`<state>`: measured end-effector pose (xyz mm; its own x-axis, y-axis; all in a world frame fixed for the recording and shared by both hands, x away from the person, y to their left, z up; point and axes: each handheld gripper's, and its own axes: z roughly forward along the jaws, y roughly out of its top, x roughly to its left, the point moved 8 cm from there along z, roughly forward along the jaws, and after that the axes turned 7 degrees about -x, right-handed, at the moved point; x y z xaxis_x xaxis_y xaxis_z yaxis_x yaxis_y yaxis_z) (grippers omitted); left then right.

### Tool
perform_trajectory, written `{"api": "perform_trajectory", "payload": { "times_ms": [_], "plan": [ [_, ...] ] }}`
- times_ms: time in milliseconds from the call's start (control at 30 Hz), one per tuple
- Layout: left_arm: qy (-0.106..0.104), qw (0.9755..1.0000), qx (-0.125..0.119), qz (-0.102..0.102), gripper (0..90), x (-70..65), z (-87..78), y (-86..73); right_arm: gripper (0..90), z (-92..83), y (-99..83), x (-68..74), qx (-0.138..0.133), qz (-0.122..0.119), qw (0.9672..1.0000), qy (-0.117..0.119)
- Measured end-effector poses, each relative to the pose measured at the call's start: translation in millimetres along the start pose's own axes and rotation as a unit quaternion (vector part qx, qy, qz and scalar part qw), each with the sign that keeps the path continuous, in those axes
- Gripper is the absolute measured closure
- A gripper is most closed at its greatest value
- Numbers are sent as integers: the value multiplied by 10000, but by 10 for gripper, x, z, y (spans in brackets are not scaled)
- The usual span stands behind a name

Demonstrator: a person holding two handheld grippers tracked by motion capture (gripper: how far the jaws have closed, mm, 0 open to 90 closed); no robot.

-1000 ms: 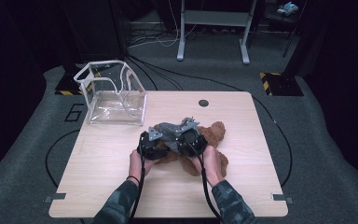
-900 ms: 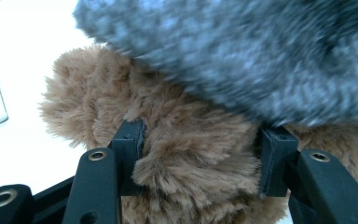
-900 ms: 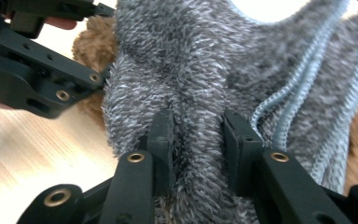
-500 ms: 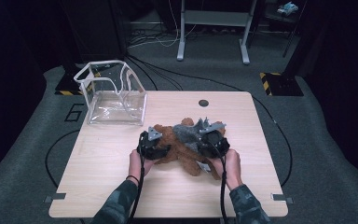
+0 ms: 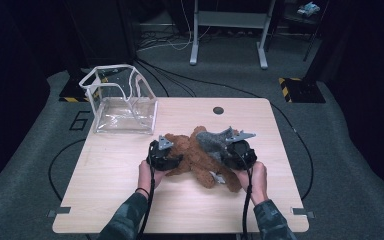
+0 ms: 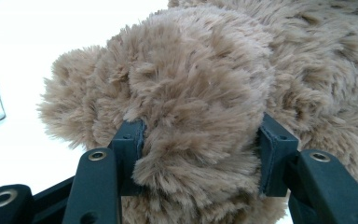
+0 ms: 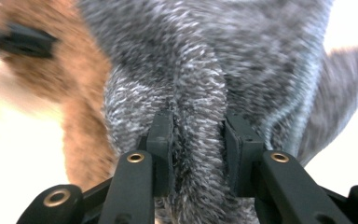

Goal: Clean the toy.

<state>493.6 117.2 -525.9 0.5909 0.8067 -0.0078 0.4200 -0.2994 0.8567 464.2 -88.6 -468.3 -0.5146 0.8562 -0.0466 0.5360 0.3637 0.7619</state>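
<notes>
slippage is our main worry: we hold a brown plush toy (image 5: 195, 155) lying mid-table (image 5: 130, 200), in front of the clear plastic box (image 5: 122, 107) at the far left corner. our left gripper (image 5: 166, 159) is clamped on a thick fold of the brown fur (image 6: 191, 107), and the jaws bite mostly pile, so a hard tug could let it slide free. our right gripper (image 5: 236, 152) pinches a narrow ridge of the grey plush piece (image 7: 200, 116), which rests on the brown toy's right side (image 5: 214, 141); pulling the two hands apart may drag both toys together or shed the thin grey pinch. we cannot tell whether grey and brown are joined or just tangled, since fur crowds both gripper views. the right gripper view is blurred, and the small pale thing near the toy's near edge (image 5: 217, 177) is too tiny to identify.
</notes>
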Motion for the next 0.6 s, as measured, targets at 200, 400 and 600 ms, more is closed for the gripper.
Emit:
{"api": "perform_trajectory", "payload": {
  "times_ms": [200, 400, 600],
  "plan": [
    [11, 10000, 11, 3, 466, 1, 0, 0, 669, 107, 169, 320, -113, -231, 9991, 340],
    [7, 10000, 13, -8, 466, -1, -1, -1, 670, 264, 264, 659, -109, -557, 9965, 611],
    [-41, 10000, 49, 37, 466, 11, -6, -6, 678, 426, 184, 704, 76, -518, 9968, 604]
  ]
}}
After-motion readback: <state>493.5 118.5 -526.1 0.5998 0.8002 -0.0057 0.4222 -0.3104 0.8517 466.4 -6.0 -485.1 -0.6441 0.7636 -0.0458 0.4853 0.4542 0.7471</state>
